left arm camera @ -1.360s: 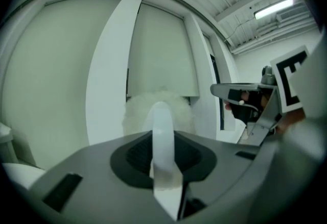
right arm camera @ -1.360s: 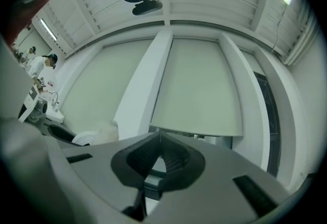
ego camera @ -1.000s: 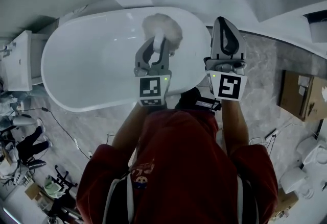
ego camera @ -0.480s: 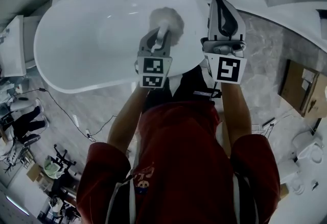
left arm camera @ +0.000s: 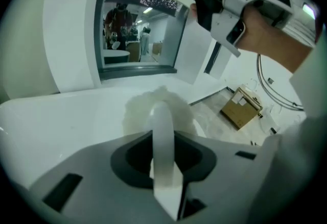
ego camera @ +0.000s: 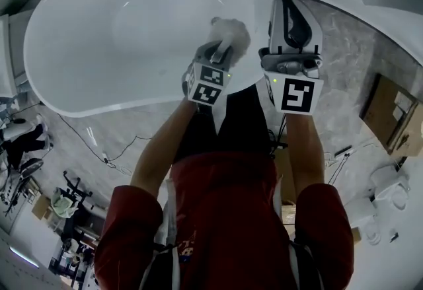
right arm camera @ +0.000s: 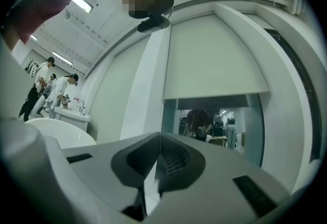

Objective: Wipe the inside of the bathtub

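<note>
Left gripper (ego camera: 220, 52) has its jaws clamped tight on the thin white handle (left arm camera: 163, 136) of a fluffy white scrubber (ego camera: 231, 34). The fluffy end is pressed against the inside wall of the white bathtub (ego camera: 73, 100), over at its right end and just under the near rim. Right gripper (right arm camera: 159, 154) is pinched closed with nothing in it, held up just right of the scrubber, over the tub's right edge. A cardboard box (ego camera: 395, 117) sits on the marble floor (ego camera: 344, 84) further right.
</note>
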The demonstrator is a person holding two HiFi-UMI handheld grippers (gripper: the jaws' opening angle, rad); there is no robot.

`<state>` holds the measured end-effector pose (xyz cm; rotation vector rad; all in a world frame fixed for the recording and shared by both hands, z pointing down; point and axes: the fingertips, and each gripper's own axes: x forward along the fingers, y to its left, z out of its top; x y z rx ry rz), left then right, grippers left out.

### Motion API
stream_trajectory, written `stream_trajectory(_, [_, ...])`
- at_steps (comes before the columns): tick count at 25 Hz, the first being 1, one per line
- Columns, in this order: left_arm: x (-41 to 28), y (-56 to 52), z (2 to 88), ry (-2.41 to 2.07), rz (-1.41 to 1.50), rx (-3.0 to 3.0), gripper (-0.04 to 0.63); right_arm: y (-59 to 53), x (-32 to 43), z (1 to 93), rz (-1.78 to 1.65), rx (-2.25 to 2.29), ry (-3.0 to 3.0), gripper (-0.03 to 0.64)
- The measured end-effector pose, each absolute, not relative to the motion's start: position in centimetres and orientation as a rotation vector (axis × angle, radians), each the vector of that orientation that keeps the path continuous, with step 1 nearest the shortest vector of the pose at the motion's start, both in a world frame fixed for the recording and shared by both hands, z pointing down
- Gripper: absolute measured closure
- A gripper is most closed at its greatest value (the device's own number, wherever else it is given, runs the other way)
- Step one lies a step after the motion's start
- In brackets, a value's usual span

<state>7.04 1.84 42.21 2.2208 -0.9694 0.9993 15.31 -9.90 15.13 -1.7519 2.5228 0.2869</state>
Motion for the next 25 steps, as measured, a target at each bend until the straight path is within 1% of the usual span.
stream_trajectory(11, [11.8,10.0,56.4,-0.476,1.192,2.118,0.502,-11.7,14.5,23.6,0.219,-1.68,2.625,0.604])
stream_trajectory(19, [13.6,10.9,60.3,-0.188,1.285,2.123,0.502,-12.2,15.0,28.3,0.176,-1.653,2.689,0.604])
stream_trajectory(25, [13.6,10.4,62.7,-0.149,1.318,2.109,0.502,-12.7,15.1,30.7,0.115,-1.66,2.686,0.604])
